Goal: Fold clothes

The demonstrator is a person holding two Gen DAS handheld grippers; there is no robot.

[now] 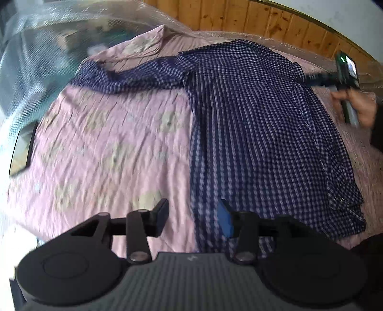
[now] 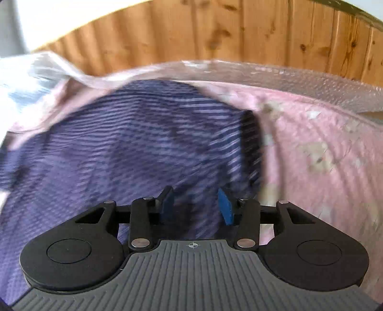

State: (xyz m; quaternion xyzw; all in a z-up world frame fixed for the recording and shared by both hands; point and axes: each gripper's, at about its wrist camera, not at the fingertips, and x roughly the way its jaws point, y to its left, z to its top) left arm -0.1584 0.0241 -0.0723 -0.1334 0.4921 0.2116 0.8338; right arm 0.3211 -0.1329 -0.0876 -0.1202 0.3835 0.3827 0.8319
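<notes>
Here, both tongs, left (image 1: 195,219) & right (image 2: 195,207), gape over checked shirt (image 1: 258,114); no legible text.

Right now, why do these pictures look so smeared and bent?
Right wrist view: motion blur streaks the checked shirt into stripes. Left wrist view: sharper mid-shirt, smeared at the left edge; the fisheye lens bows the wooden headboard in both.

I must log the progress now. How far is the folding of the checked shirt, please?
Done: the checked shirt lies spread on the pink sheet, one sleeve stretched out sideways. In hand: nothing is gripped; the left tool and the right tool are both open over the fabric. Left: all the folding, since no neat fold shows; the right view is blurred.
</notes>
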